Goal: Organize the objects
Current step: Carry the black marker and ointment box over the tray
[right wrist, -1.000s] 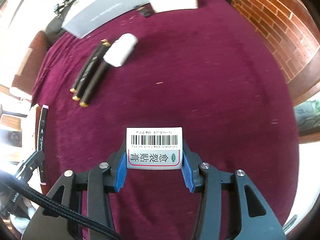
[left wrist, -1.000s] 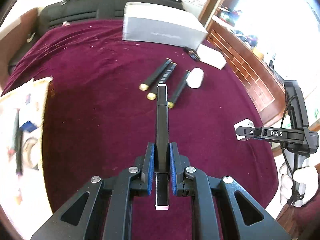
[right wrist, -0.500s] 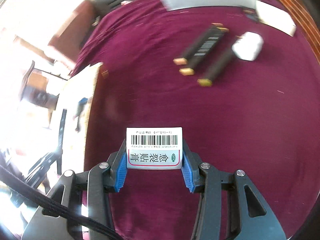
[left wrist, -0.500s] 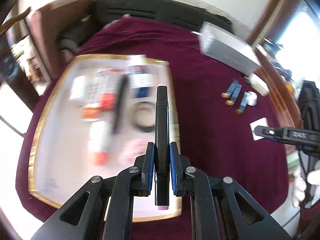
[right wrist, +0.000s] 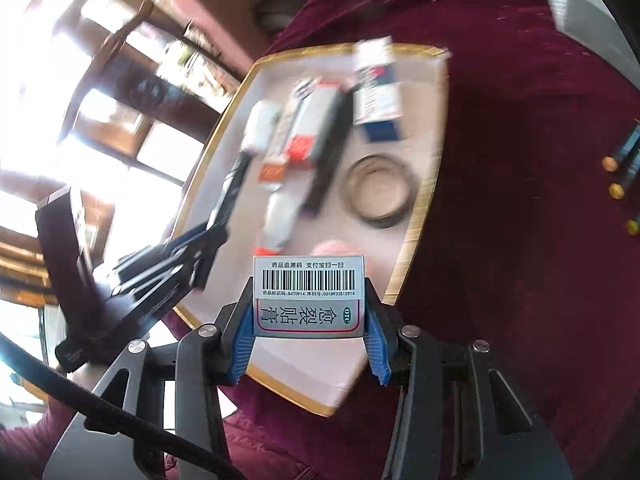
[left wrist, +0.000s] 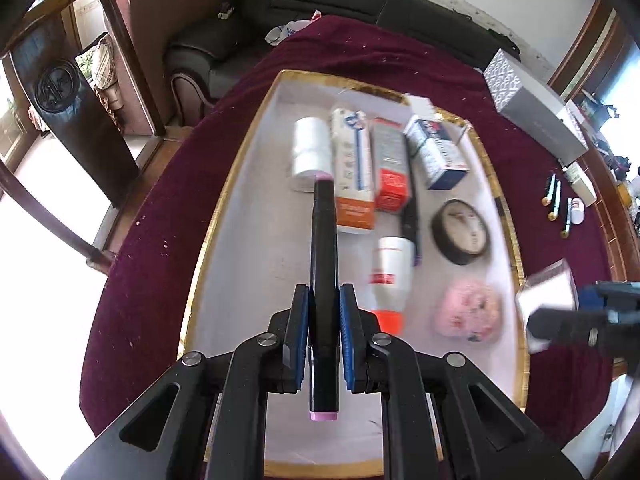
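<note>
On the maroon cloth-covered table, above the gold-rimmed white tray, the left gripper pinches a black pink-capped marker at frame centre, while the right gripper clamps a small barcoded white box.

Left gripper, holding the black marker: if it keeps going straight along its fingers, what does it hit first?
Probably the white roll on the gold-rimmed tray; the black marker's pink tip lines up with it. Depth is unclear, so the left gripper might meet bare tray first.

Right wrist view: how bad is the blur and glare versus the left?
Right wrist view: the gold-rimmed white tray and its contents are motion-smeared, the windows at left are blown out, and only the barcoded white box in the right gripper is sharp. Left wrist view: mostly crisp, with blur on the pink pouch and the right edge.
</note>
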